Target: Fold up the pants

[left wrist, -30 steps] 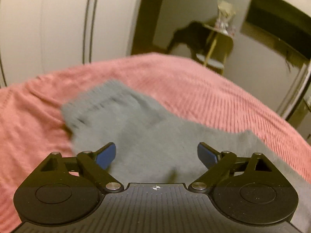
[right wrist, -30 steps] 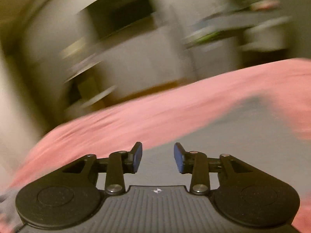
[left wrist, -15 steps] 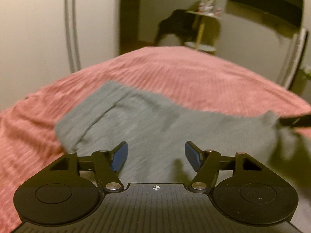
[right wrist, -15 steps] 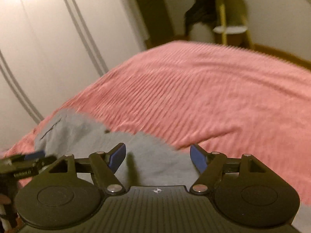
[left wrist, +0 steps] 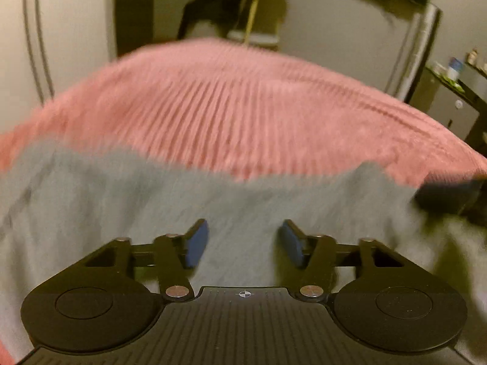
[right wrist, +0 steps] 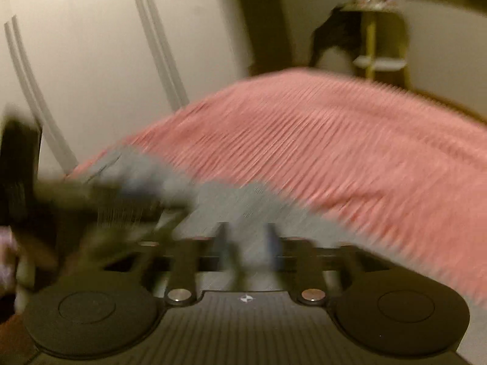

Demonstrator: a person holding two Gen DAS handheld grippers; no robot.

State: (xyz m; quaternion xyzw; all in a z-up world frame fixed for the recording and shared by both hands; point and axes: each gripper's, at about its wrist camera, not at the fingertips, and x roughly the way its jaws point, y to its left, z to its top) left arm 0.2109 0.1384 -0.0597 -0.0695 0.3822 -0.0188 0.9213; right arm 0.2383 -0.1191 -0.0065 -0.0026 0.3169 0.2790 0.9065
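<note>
Grey pants (left wrist: 213, 206) lie spread on a pink ribbed bedspread (left wrist: 243, 106). My left gripper (left wrist: 242, 243) is open just above the grey fabric, jaws apart with cloth showing between them. My right gripper (right wrist: 248, 245) hangs low over the pants (right wrist: 243, 194) near their far edge; its jaws stand a narrow gap apart with grey cloth between, blurred by motion. The right gripper shows as a dark blur at the right edge of the left wrist view (left wrist: 450, 194). The left gripper shows blurred at the left of the right wrist view (right wrist: 100, 200).
White wardrobe doors (right wrist: 91, 60) stand behind the bed on the left. A yellow stand with a dark garment (right wrist: 368, 39) sits beyond the far end of the bed. A dark cabinet with small items (left wrist: 456, 91) is at the right.
Both grippers have come down and forward closer to the pants. The right gripper's jaws have narrowed from wide open. The left jaws have narrowed slightly.
</note>
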